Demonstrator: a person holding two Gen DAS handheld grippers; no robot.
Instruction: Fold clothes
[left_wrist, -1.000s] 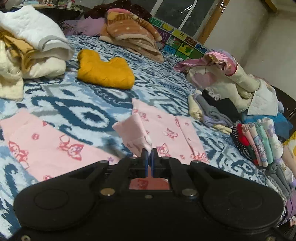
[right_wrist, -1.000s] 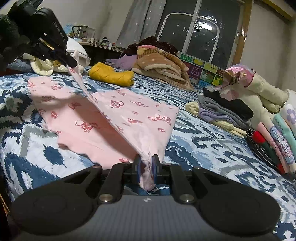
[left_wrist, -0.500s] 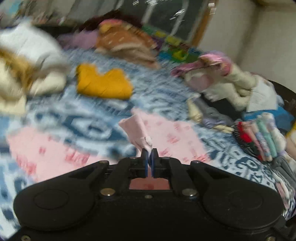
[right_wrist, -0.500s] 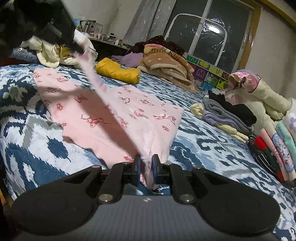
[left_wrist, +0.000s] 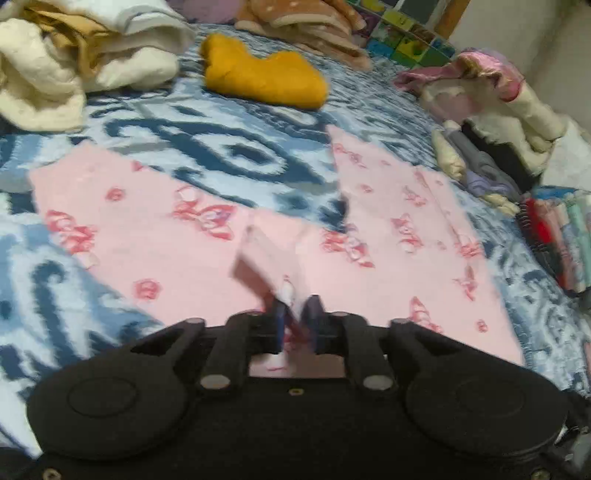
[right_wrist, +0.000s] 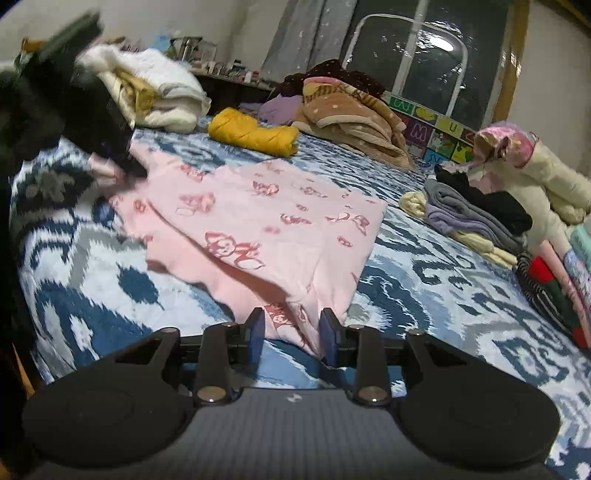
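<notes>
A: Left claw (left_wrist: 295, 314)?
B: Jaws opening, pink cuff between them, pads no longer pinching as before. It sits lower over the pink garment (left_wrist: 177, 236) now.
A: Right claw (right_wrist: 291, 328)?
B: Opening too, hem loose in the gap. Garment, earlier lifted in a ridge, lies flatter mid-frame on the bed (right_wrist: 424, 280). Yellow sweater (right_wrist: 255, 134) upper centre, unchanged.

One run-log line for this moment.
left gripper: jaws opening, cloth between | right gripper: jaws opening, cloth between | pink garment: lying on bed
</notes>
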